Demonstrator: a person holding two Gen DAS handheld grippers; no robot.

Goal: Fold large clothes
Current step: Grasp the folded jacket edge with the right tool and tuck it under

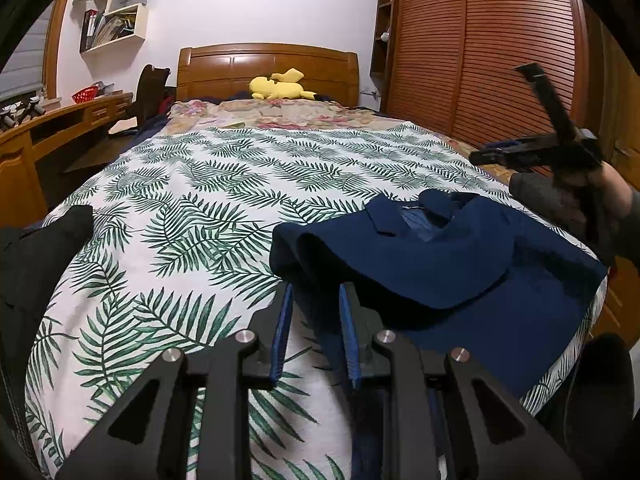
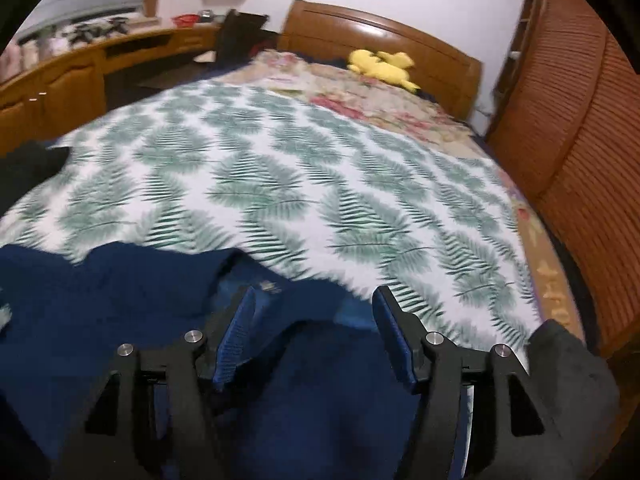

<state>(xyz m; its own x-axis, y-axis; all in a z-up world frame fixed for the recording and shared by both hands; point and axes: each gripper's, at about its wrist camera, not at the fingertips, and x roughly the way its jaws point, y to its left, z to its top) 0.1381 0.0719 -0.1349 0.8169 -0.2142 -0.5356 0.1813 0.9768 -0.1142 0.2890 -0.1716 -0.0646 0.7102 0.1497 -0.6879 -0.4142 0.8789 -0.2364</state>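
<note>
- Left wrist view: the navy jacket (image 1: 440,264) lies partly folded on the leaf-print bedspread (image 1: 208,200), at the foot end of the bed, far from the wooden headboard (image 1: 268,68) and toward the side nearest the wardrobe (image 1: 480,48).
- The left claw (image 1: 314,304) hovers just over the jacket's near-left edge, jaws a narrow gap apart, with nothing pinched between the blue pads as far as I can tell.
- Right wrist view: the right claw (image 2: 316,320) is spread wide and holds nothing; it hangs above the jacket's collar area (image 2: 256,292), tilted, and the picture is blurred.
- From the left wrist view, the right claw (image 1: 532,140) is raised clear of the cloth.
- A black garment (image 1: 36,248) waits at the opposite foot corner from the jacket.
- Judged step: between folds, with the jacket halved or nearly so.
- The next move likely calls for both claws to drop, pinch one edge at two spots, and carry it over evenly.
</note>
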